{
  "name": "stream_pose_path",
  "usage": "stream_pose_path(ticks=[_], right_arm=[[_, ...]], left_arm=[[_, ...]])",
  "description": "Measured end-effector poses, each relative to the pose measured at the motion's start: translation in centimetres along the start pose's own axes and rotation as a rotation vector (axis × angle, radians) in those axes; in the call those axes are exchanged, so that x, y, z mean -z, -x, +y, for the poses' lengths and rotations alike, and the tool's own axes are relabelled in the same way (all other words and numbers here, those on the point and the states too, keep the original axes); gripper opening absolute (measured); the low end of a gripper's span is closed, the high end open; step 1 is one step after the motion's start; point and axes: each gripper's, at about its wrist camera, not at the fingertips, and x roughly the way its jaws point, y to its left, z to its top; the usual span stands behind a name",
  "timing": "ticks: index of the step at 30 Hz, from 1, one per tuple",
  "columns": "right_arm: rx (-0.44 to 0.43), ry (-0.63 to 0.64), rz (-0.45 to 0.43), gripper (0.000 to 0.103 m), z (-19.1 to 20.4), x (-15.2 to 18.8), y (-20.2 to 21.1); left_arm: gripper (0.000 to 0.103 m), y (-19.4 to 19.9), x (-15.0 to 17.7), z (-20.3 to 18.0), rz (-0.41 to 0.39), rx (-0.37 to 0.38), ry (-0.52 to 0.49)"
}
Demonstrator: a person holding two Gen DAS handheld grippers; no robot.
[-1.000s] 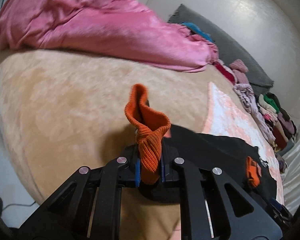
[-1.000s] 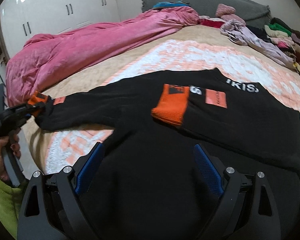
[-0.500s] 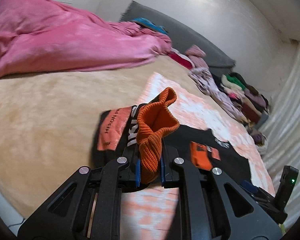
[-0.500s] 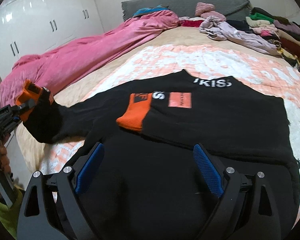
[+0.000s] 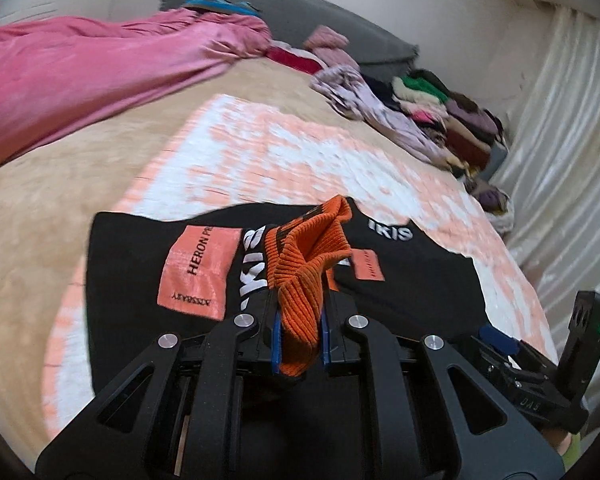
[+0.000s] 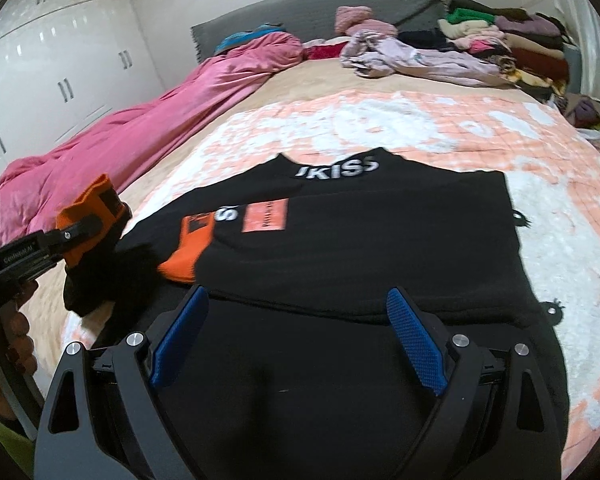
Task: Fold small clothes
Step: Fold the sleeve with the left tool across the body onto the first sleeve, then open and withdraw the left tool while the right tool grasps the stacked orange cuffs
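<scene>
The black sweater (image 5: 400,280) reads "KISS"; its orange patch (image 5: 198,272) reads "HERON".

The right gripper (image 6: 296,340) fills the six o'clock edge, its blue pads (image 6: 414,340) spread wide with nothing between them, above a black sweater (image 6: 360,248) laid flat on a peach-and-white quilt (image 6: 380,128). White lettering marks the collar toward twelve o'clock. One orange cuff (image 6: 188,248) lies folded across the chest beside a peach label (image 6: 265,216). At nine o'clock the left gripper (image 6: 70,236), held by a hand (image 6: 8,332), is clamped on the other orange cuff (image 6: 92,216), the sleeve drooping beneath. A pink duvet (image 6: 140,128) runs toward ten o'clock; a pile of clothes (image 6: 480,48) sits at one o'clock.
</scene>
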Motion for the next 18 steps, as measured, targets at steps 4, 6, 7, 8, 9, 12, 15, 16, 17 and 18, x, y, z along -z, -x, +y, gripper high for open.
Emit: stream_pose_path(ticks=[4,6,7,8,9,12,15,16,17,18], right_arm=[[0.031,-0.019,0.003,0.090,-1.3,-0.2,-0.1],[0.044,-0.022,0.003,0.090,-1.7,-0.2,-0.1],[0.051,-0.022,0.003,0.090,-1.9,-0.2,-0.2],[0.061,-0.025,0.004,0.090,-2.0,-0.3,-0.3],[0.067,-0.030,0.005,0.090,-2.2,-0.4,-0.4],[0.076,-0.051,0.010,0.090,-2.7,-0.7,-0.8],[0.064,-0.060,0.013,0.090,-2.3,-1.2,-1.0],[0.060,-0.057,0.012,0.090,-2.1,-1.4,-1.0],[0.059,-0.051,0.010,0.090,-1.8,-1.5,-1.1],[0.058,-0.040,0.009,0.090,-1.4,-1.7,-1.1]], left_arm=[[0.008,-2.2,0.6,-1.3,0.039,0.048,-0.024],[0.011,-3.3,1.2,-1.2,0.067,0.071,-0.018],[0.012,-3.7,1.5,-1.2,0.083,0.085,-0.015],[0.015,-4.2,1.8,-1.1,0.099,0.094,-0.008],[0.017,-4.5,2.0,-1.1,0.113,0.095,-0.008],[0.025,-4.5,2.6,-1.4,0.131,0.093,-0.029],[0.033,-3.8,2.7,-1.6,0.137,0.138,-0.031],[0.037,-3.7,2.7,-1.6,0.136,0.149,-0.030],[0.040,-3.4,2.7,-1.7,0.131,0.158,-0.029],[0.040,-3.2,2.6,-1.7,0.128,0.159,-0.029]])
